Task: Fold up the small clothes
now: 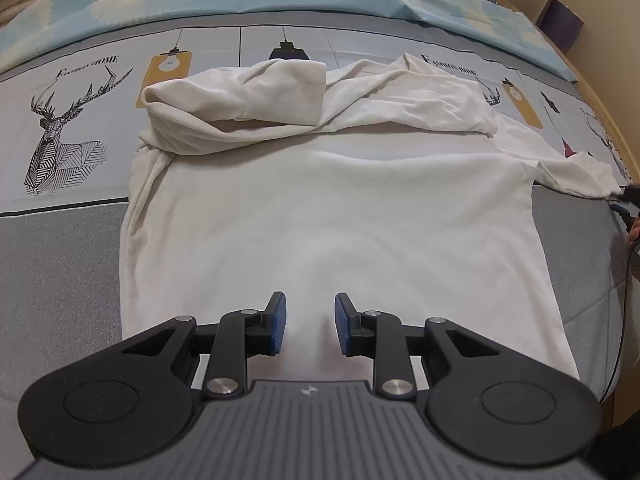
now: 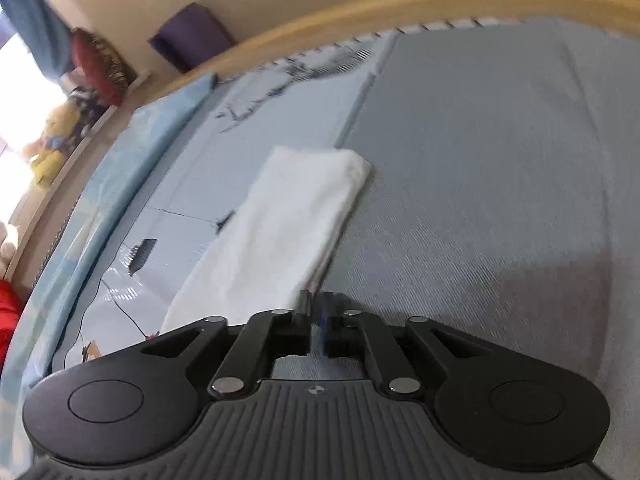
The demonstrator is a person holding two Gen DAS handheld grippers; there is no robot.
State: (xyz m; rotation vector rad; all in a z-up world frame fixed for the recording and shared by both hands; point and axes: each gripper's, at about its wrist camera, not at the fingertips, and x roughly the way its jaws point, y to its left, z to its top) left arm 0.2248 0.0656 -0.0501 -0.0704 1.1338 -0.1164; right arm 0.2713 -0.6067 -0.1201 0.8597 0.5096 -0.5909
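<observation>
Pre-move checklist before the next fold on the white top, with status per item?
1. Body of the white top lies flat on the bed cover: ok.
2. Far sleeve already folded in across the top: ok, though rumpled.
3. Near sleeve laid out straight: ok in the right wrist view.
4. Left gripper free: ok, fingers apart over the hem, nothing between them.
5. Right gripper has hold of the sleeve: cannot tell; fingers nearly together at the sleeve's edge, picture blurred.
6. Black cable by the sleeve end clear of the cloth: cannot tell.
</observation>
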